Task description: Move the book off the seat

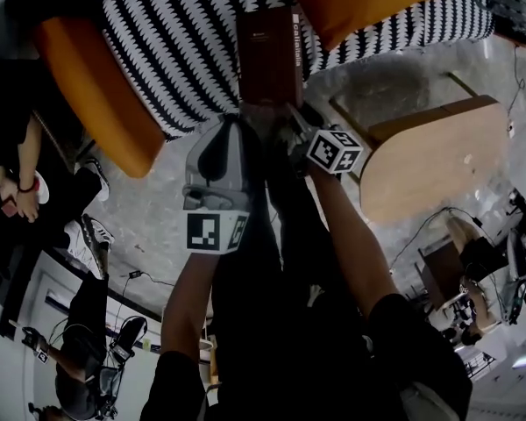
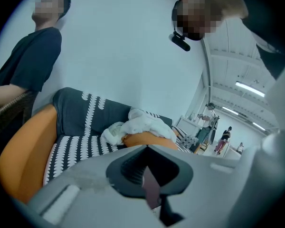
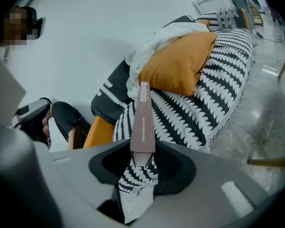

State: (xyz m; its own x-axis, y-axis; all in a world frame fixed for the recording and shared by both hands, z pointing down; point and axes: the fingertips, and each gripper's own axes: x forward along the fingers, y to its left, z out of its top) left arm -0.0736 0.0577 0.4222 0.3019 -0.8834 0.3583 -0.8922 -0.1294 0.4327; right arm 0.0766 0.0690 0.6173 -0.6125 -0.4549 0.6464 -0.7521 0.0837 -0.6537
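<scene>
- The right hand-held gripper (image 3: 143, 156) is clamped on the lower end of the book (image 3: 143, 118), with the spine facing its camera. The left hand-held gripper (image 2: 151, 190) looks closed on a thin brown edge of the same book.
- The book stands upright in the air between the two, clear of the cushions and over the front edge of the patterned seat (image 1: 175, 42).
- Both grips sit at the bottom end, so the tall book is top-heavy. It could pivot in the pads or slip out, and drop back onto the seat or down to the floor (image 1: 158, 217).
- If the two hands drift apart or turn unevenly, the cover could be pried open and the pages fan out, which would loosen the hold.
- The orange cushion (image 3: 178, 63) lies just beyond the book's top, so tipping the book forward could snag it there.
- Only the head view shows both tools on the book at once, together with the floor and the wooden counter (image 1: 438, 156) to the right.
- Only the right gripper view shows the spine's print and the white cloth (image 3: 156, 42) on the cushion.
- The left gripper view shows little of the book, but it alone shows a person (image 2: 28, 56) beside the sofa's orange arm.
</scene>
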